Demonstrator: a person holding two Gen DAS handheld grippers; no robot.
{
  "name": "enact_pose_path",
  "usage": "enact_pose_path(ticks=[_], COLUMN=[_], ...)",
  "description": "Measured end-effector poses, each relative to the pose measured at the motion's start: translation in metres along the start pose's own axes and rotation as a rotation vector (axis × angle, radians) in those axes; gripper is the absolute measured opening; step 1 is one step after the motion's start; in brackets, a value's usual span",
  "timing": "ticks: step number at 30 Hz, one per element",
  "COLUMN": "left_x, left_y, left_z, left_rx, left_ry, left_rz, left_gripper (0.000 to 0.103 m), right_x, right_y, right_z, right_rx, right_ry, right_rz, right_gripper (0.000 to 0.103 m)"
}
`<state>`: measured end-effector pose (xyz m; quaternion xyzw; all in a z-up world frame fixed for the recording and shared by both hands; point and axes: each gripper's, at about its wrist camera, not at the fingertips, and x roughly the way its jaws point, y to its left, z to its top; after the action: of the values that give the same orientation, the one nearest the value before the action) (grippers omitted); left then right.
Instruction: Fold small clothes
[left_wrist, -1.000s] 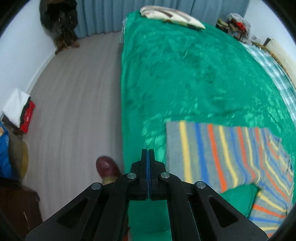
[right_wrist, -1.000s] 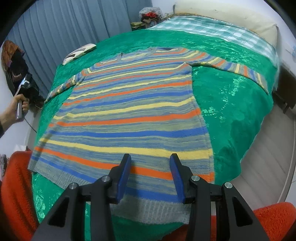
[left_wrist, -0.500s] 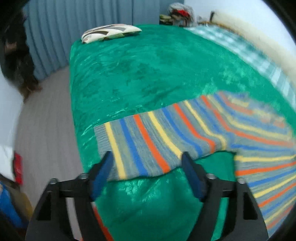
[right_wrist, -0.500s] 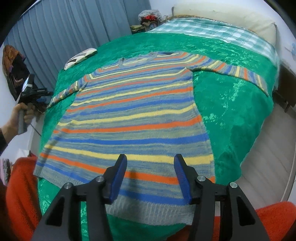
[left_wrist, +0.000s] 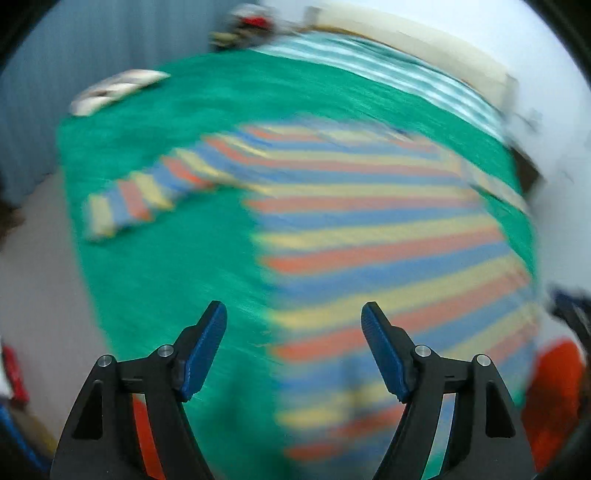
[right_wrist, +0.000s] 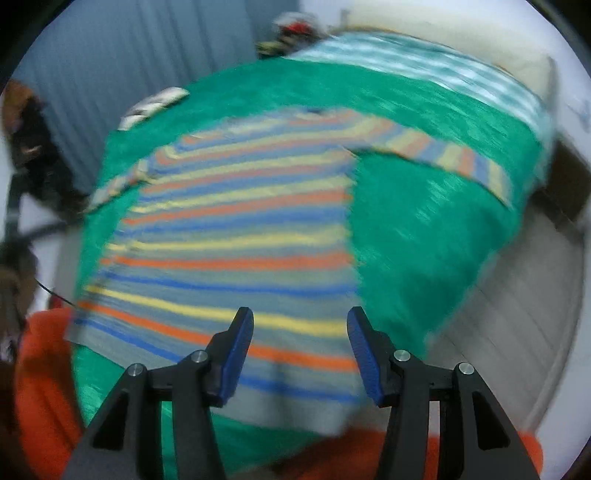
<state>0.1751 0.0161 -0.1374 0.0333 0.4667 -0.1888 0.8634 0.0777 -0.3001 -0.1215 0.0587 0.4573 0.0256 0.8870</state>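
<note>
A striped sweater (left_wrist: 369, 236) in grey, blue, orange and yellow lies flat on a green bed cover (left_wrist: 166, 258), sleeves spread out to both sides. It also shows in the right wrist view (right_wrist: 240, 236). My left gripper (left_wrist: 293, 321) is open and empty, above the sweater's left side edge. My right gripper (right_wrist: 300, 325) is open and empty, above the sweater's hem near its right corner. Both views are blurred by motion.
A folded pale cloth (left_wrist: 114, 88) lies at the bed's far corner. A checked blanket (right_wrist: 424, 66) and a pillow (right_wrist: 480, 48) are at the head of the bed. Blue curtains (right_wrist: 129, 62) hang behind. Orange cloth (right_wrist: 40, 387) is at the near edge. Grey floor (right_wrist: 517, 314) lies to the right.
My left gripper opened from shut and swung right, from the sleeve end toward the sweater's body. My right gripper opened wider and shifted a little right along the hem.
</note>
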Motion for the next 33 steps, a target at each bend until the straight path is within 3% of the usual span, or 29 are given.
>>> enact_pose_path(ticks=[1, 3, 5, 7, 10, 12, 18, 26, 30, 33], left_x=[0.008, 0.029, 0.036, 0.027, 0.014, 0.012, 0.017, -0.005, -0.030, -0.060], left_y=[-0.020, -0.046, -0.057, -0.063, -0.061, -0.057, -0.060, -0.063, -0.064, -0.066], left_z=[-0.010, -0.035, -0.063, -0.085, -0.101, -0.102, -0.100, -0.111, -0.118, -0.114], left_rx=[0.038, 0.092, 0.088, 0.129, 0.099, 0.066, 0.056, 0.048, 0.073, 0.072], left_ry=[0.028, 0.137, 0.212, 0.183, 0.183, 0.184, 0.186, 0.254, 0.300, 0.255], left_rz=[-0.030, -0.047, -0.069, -0.031, -0.034, -0.047, -0.031, 0.007, 0.041, 0.059], left_gripper=[0.075, 0.057, 0.053, 0.053, 0.053, 0.053, 0.054, 0.055, 0.066, 0.076], right_x=[0.004, 0.020, 0.041, 0.059, 0.052, 0.047, 0.052, 0.044, 0.032, 0.010], right_y=[0.010, 0.029, 0.041, 0.047, 0.048, 0.042, 0.037, 0.039, 0.028, 0.028], right_z=[0.007, 0.010, 0.000, -0.022, -0.054, -0.062, -0.061, -0.069, -0.084, -0.098], right_rx=[-0.027, -0.080, -0.123, -0.156, -0.189, -0.136, -0.126, -0.089, -0.002, 0.018], right_ry=[0.000, 0.037, 0.119, 0.242, 0.205, 0.202, 0.211, 0.244, 0.316, 0.303], right_rz=[0.039, 0.092, 0.088, 0.052, -0.010, -0.007, -0.006, -0.030, -0.026, -0.028], right_gripper=[0.053, 0.053, 0.053, 0.053, 0.054, 0.054, 0.054, 0.057, 0.059, 0.059])
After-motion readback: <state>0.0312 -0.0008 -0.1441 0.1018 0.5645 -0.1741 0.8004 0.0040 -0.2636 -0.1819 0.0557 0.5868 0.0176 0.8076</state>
